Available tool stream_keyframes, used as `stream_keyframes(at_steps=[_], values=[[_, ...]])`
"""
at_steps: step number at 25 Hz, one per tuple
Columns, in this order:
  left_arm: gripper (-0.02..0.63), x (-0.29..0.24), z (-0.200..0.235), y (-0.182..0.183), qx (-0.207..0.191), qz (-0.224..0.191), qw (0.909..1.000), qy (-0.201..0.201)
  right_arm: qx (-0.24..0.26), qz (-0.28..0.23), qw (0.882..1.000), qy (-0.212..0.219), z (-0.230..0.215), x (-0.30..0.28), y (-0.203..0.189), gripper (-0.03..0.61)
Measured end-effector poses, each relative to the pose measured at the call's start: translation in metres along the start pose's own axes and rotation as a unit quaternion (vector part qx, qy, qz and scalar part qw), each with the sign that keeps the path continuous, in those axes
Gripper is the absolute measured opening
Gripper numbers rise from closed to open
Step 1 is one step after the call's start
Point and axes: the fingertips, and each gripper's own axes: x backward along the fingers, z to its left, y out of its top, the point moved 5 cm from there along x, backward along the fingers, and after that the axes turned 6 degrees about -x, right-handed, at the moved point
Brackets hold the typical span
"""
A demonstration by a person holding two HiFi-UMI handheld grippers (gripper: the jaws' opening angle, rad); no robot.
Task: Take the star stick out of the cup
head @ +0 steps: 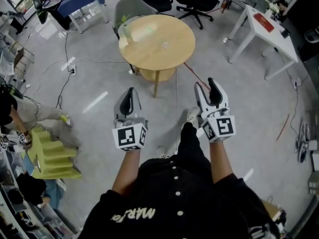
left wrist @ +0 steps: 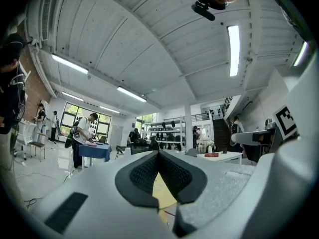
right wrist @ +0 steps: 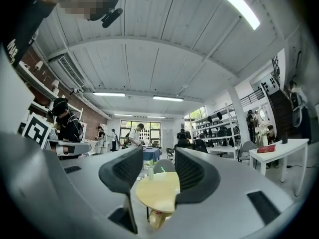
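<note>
Far ahead stands a round wooden table (head: 169, 54). A clear cup (head: 128, 29) sits at its left edge, and a thin green stick (head: 150, 30) shows beside it; whether the stick stands in the cup I cannot tell. In the right gripper view the table (right wrist: 159, 193) lies between the jaws, with the cup (right wrist: 150, 174) and green stick (right wrist: 163, 169) small on it. My left gripper (head: 130, 91) is shut and empty. My right gripper (head: 207, 86) is open and empty. Both hang over the floor, well short of the table.
A grey chair (head: 130, 8) stands behind the table, and a white desk (head: 271, 31) at the right. Cables cross the floor (head: 70, 66). A green stepped block (head: 50, 156) and a seated person are at the left. A tiny clear object (head: 164, 45) lies mid-table.
</note>
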Motion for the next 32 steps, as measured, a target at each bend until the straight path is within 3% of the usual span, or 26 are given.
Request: stream_keyframes(at_steps=[7, 19, 32], values=[[-0.003, -0.070, 0.005, -0.021, -0.012, 0.012, 0.9998, -0.003, -0.015, 0.008, 1.000, 0.003, -0.046, -0.064, -0.025, 0.190], [-0.003, -0.249, 0.027, -0.024, -0.024, 0.013, 0.9995, 0.016, -0.014, 0.010, 1.000, 0.015, -0.149, -0.224, -0.025, 0.190], [-0.003, -0.345, 0.028, -0.037, -0.034, 0.026, 0.9982, 0.042, -0.020, 0.022, 0.999, 0.043, -0.212, -0.313, -0.031, 0.190]])
